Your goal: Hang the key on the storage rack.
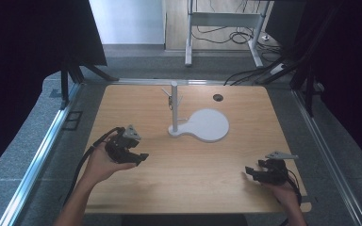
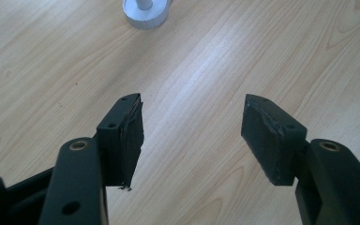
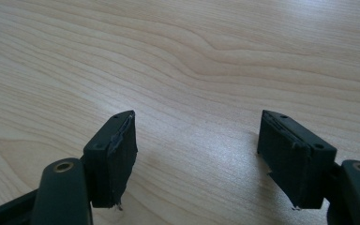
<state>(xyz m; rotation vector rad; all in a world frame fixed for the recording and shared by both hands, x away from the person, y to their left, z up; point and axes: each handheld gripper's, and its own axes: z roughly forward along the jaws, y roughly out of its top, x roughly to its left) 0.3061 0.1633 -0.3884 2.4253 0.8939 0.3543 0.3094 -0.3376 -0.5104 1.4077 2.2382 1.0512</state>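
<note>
1. Nearest the camera, the right gripper (image 1: 250, 172) sits low over the front right of the table (image 1: 179, 188), cradled in a hand. Jaws spread wide, nothing between them; its own view shows bare wood grain between the two black pads (image 3: 117, 154). Looks like a parked, waiting pose.
2. A little farther in on the other side, the left gripper (image 1: 140, 159) hovers over the table's left half. It's released too, jaws apart and empty, and it's angled toward the centre. My read: it's lined up to go for the stand.
3. Those pads (image 2: 129, 136) are matte black blocks with ragged, worn-looking edges, bolted onto black arms.
4. The table top is pale, smooth wood with flowing grain, rounded at the corners.
5. Mid-table stands the white stand (image 1: 202, 126): a flat, rounded base plate with a slim upright post (image 1: 174, 106) at its left end, small pegs branching near the top. Its round foot (image 2: 145, 11) peeks in at the top of the left gripper view, well apart from both grippers, untouched.
6. Beyond that, a dark round hole (image 1: 218, 97) near the far edge, probably a cable port.
</note>
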